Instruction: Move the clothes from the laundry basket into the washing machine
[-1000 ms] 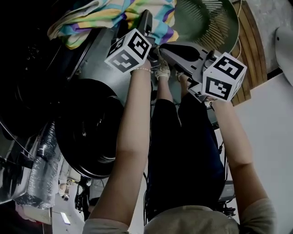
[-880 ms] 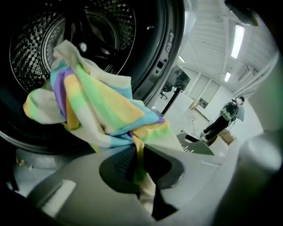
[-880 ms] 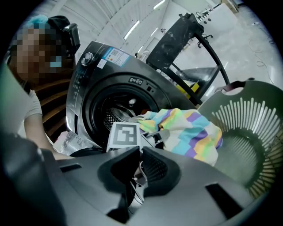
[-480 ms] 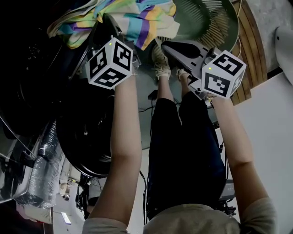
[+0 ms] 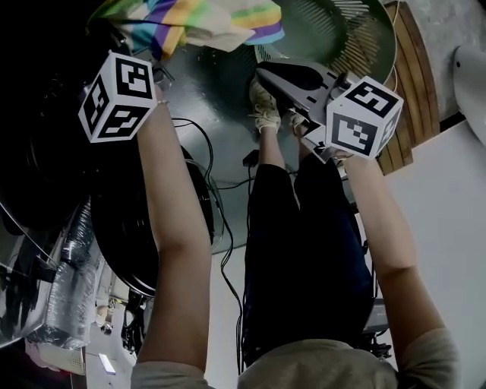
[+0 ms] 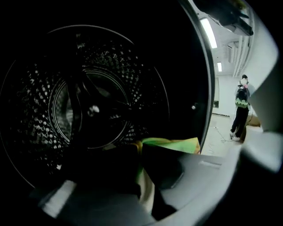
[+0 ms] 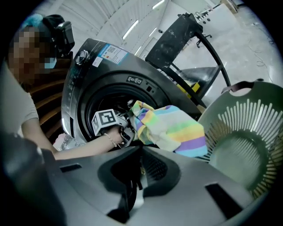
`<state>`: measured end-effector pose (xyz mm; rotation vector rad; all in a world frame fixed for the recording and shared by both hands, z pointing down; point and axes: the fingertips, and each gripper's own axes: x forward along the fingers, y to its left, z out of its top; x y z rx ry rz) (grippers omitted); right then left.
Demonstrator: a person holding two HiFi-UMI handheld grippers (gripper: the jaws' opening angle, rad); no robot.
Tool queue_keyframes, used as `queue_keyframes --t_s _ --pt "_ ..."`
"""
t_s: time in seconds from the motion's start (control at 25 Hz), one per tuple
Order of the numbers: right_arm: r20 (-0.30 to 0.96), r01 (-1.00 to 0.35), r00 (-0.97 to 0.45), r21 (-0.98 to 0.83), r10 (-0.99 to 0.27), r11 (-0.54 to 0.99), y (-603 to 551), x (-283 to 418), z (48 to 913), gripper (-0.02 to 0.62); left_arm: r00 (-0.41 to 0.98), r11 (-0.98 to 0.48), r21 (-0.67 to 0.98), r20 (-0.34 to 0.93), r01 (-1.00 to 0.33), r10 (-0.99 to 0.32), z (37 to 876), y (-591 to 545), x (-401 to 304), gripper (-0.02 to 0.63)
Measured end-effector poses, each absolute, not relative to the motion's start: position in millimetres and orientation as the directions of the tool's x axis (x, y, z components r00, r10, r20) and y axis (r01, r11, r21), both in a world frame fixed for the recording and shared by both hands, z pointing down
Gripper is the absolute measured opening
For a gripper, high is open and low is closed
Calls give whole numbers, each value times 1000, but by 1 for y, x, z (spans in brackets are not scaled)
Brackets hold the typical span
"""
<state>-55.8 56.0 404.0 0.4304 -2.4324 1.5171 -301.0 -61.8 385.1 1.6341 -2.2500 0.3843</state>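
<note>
A cloth with rainbow stripes (image 5: 199,17) hangs from my left gripper (image 6: 140,152), which is shut on it; a strip of the cloth (image 6: 170,144) shows between and beyond the jaws. That gripper points into the washing machine's dark perforated drum (image 6: 84,106), at the door opening. In the right gripper view the same cloth (image 7: 170,128) dangles in front of the machine (image 7: 95,57), next to the left gripper's marker cube (image 7: 106,119). The green laundry basket (image 5: 345,34) looks empty. My right gripper (image 5: 264,73) hovers beside the basket, shut, with nothing seen in it.
The machine's round door (image 5: 140,228) stands open at the lower left. Black cables (image 5: 220,220) trail across the floor. The person's legs and shoes (image 5: 266,114) stand between the machine and a wooden slatted surface (image 5: 414,91). Another person stands far off (image 6: 241,110).
My left gripper has shut on the striped cloth, lifted it off the basket and carried it left towards the machine's opening. My right gripper has kept still.
</note>
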Motion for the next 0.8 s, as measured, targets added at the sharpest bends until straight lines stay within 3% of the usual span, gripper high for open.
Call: queue_keyframes --t_s 0.2,0.44,0.48,0.56,0.8 --pt "340 -361 -932 -840 -125 406 54 -59 402 25 -445 430 -120 297 -895 -845 353 -68 -348 29" --pt "349 -357 -932 -844 -95 401 65 -61 407 25 -444 449 -86 404 -889 -800 390 -66 -351 44" --pt "351 -358 -932 -844 -93 400 65 -61 407 25 -437 454 -65 415 -889 -798 395 -64 -350 93" --pt "351 -357 -932 -843 -91 402 66 -59 407 25 -406 440 -26 436 -898 -803 403 -59 -343 286" --pt "359 -363 -928 -813 -99 456 68 -58 402 25 -385 434 25 421 -900 -821 384 -23 -331 331"
